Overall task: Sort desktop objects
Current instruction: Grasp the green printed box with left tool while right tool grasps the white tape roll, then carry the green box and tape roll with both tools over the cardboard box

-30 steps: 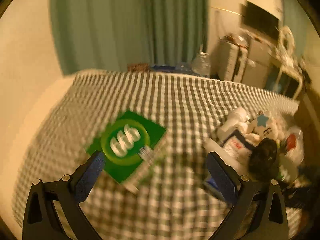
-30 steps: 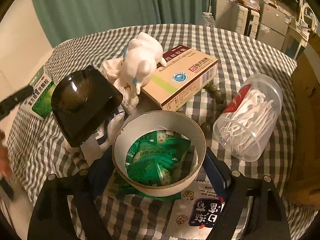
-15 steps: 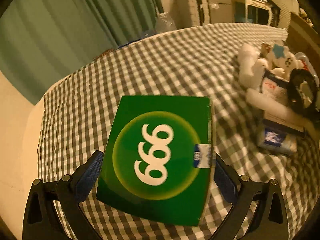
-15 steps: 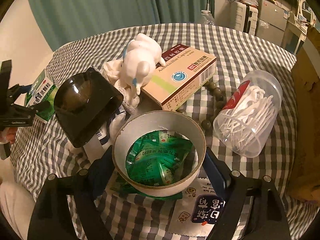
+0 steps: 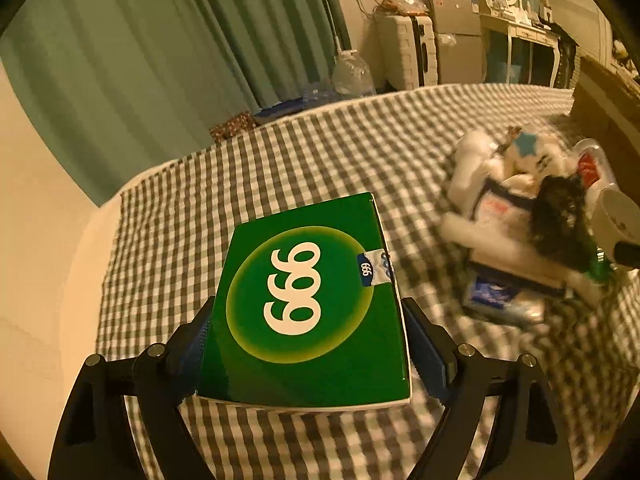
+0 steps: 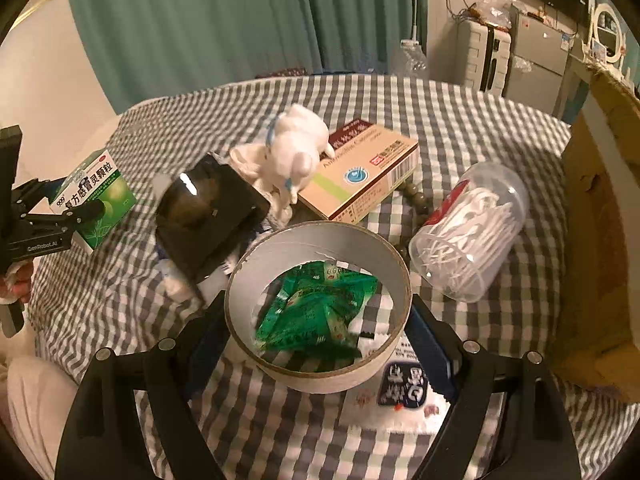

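My left gripper (image 5: 306, 344) is shut on a green medicine box (image 5: 308, 304) marked 999, its jaws pressed on both sides, over the checked tablecloth. The same box (image 6: 96, 196) and left gripper (image 6: 60, 216) show at the left of the right wrist view. My right gripper (image 6: 318, 324) is shut on a white tape ring (image 6: 320, 304), with a green sachet (image 6: 320, 312) seen through its middle.
On the table are a black dish (image 6: 208, 216), a white plush toy (image 6: 292, 160), a tan medicine box (image 6: 360, 172), dark beads (image 6: 416, 196), a clear tub of cotton swabs (image 6: 468, 232) and a printed packet (image 6: 404, 392). A cardboard box (image 6: 600, 216) stands at the right.
My left gripper closed around the green box and now grips it. My right gripper lifted the tape ring slightly; the view shifted a little.
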Motion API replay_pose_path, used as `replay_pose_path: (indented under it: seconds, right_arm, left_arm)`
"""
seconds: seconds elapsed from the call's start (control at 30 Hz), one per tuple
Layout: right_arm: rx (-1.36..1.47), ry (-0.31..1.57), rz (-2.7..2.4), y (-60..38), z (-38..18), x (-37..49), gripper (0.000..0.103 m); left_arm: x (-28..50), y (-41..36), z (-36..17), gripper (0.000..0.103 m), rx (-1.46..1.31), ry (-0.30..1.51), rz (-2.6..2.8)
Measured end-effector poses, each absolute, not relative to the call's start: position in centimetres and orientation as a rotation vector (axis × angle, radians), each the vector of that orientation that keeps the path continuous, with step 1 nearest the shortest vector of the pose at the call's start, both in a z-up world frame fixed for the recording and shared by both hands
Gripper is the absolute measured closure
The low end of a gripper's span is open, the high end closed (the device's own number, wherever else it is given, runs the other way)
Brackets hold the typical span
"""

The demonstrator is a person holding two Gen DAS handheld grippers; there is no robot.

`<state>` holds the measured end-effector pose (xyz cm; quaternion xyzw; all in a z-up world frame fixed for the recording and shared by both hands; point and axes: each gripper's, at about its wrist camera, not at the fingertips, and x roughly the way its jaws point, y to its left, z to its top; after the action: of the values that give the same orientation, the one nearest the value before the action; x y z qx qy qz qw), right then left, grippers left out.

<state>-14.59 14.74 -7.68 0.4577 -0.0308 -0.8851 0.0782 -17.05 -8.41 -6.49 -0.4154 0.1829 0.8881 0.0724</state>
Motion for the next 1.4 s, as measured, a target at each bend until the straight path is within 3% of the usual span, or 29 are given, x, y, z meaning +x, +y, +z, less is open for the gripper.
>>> replay_pose_path:
  seconds: [0.2,0.4,0.63,1.03,1.4]
  right_arm:
    - [1.306,-0.132,-2.655,15.0,-5.1,-11.8,0.019]
    - [1.165,-0.201,-2.720,16.7,-0.2,-8.5,0.019]
    - [1.088,-0.335,-2.837,21.9,3.7,-4.8,0.019]
    - [1.105,-0.531,-3.060,33.2,7.8,-3.1,0.019]
    - [1.323,-0.557,-3.109,45.4,8.9,-11.3,0.019]
  left_arm:
    - [-13.7,-7.0,-1.4,0.015,-1.128,0.362,2.746]
    - [-10.7,-3.1,2.8,0.015,-1.066,0.367,2.801]
    - [-6.9,3.1,6.5,0.015,-0.941,0.201,2.776]
    - [-7.8,17.7,8.6,0.015,-0.855,0.297,2.498]
    - [-10.8,31.6,7.6,0.015,-0.841,0.386,2.292]
